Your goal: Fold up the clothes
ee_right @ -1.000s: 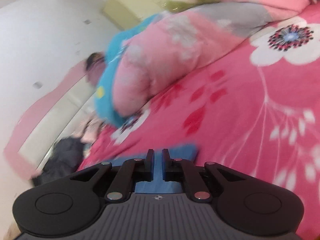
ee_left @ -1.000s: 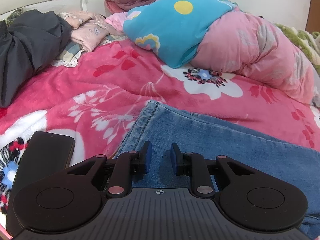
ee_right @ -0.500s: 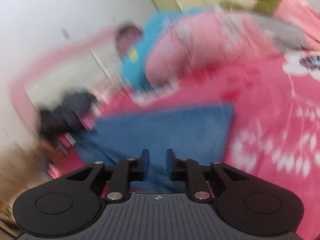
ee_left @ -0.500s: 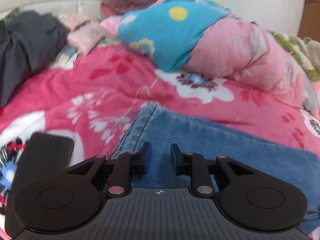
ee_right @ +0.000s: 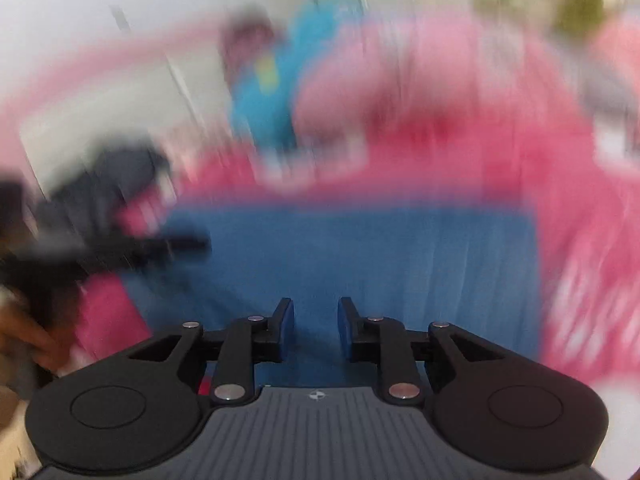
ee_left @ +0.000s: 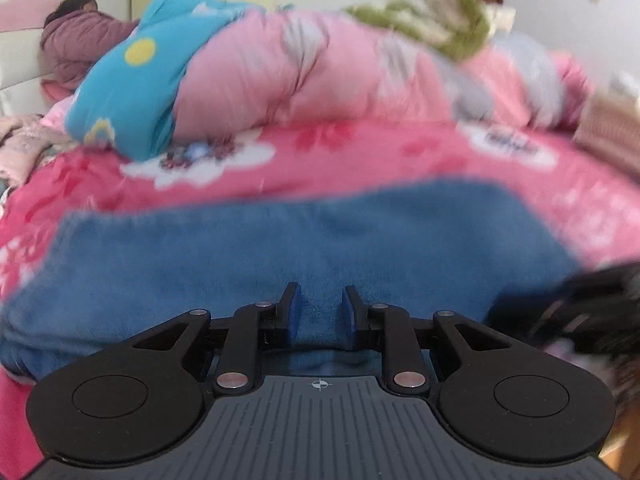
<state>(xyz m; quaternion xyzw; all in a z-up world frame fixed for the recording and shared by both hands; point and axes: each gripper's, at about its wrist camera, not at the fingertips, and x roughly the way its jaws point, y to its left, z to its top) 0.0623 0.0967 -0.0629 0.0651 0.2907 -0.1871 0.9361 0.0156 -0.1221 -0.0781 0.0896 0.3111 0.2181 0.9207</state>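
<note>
Jeans [ee_left: 304,256] lie flat across the pink floral blanket [ee_left: 360,160], folded into a wide blue slab, right in front of both my grippers. Left gripper [ee_left: 319,312] sits low over the near edge of the denim, jaws a narrow gap apart w/ blue pads facing each other; denim shows in the gap, but I can't see the pads pinching anything. In that view the jeans run from far left to a slanted corner at right, and a dark blurred shape at the right edge is my other gripper [ee_left: 580,304].

Right gripper [ee_right: 315,330] hangs over the same denim [ee_right: 360,264], jaws opening, a clear gap btwn the pads, nothing held; only flat cloth shows past them. Right view is heavily smeared, so fine detail is lost. At its left edge there's a black blur, the left gripper [ee_right: 120,248], w/ a hand [ee_right: 36,340] below it.

Behind the jeans: a bunched pink quilt [ee_left: 320,80] w/ a blue pillow [ee_left: 132,76] leaning on its left end, both on the blanket. A maroon garment [ee_left: 76,40] is heaped at the headboard, far left. Green-and-cream fuzzy throw [ee_left: 448,24] tops the quilt at right. Pale patterned clothes [ee_left: 20,140] lie at the left edge, too blurred to name.
</note>
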